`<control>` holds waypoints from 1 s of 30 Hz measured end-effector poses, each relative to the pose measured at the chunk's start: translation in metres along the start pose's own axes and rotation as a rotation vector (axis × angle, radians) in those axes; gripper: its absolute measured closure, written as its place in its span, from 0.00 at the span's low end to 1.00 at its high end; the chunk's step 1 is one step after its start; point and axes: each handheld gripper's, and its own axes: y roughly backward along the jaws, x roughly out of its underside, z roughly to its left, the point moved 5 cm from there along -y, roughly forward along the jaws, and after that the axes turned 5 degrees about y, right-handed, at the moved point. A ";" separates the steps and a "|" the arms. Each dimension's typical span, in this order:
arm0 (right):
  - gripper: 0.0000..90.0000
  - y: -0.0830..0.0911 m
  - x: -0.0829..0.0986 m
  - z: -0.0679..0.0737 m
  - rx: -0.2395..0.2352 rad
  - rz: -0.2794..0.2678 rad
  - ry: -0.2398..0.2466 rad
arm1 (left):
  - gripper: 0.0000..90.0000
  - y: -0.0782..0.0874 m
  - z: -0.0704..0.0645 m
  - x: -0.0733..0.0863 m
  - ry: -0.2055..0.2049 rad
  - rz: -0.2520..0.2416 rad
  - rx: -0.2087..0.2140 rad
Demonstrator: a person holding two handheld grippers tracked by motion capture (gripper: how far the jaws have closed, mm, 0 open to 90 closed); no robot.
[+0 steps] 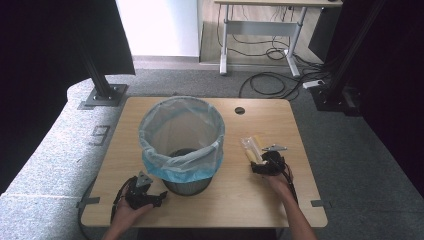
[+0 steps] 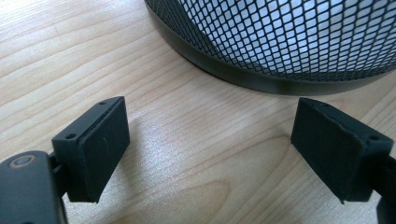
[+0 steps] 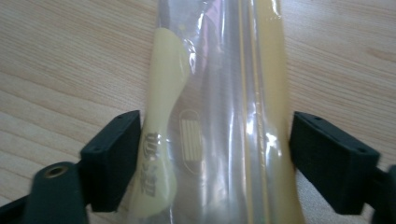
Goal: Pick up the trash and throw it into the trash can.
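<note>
**Listener:** So, where do things stand on the table?

**Operator:** I see a mesh bin with a pale blue bag lining it, standing at the middle of the wooden top. To its right, well apart from the bin, lies a clear packet of cutlery flat on the wood, with a cream spoon and yellow sticks inside.

**Listener:** And your tongs?

**Operator:** My right tongs are spread, one jaw on each side of the packet, close against it but not yet clenched. My left tongs are released too, grasping nothing, low on the wood just beside the bin's base.

**Listener:** How far along is it?

**Operator:** Early, I judge. The packet is not lifted; closing on it, carrying it over the rim and dropping it in all remain.
</note>
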 end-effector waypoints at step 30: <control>0.97 0.043 -0.015 0.002 -0.119 -0.151 -0.105 | 0.13 0.000 0.000 0.000 0.000 -0.001 -0.001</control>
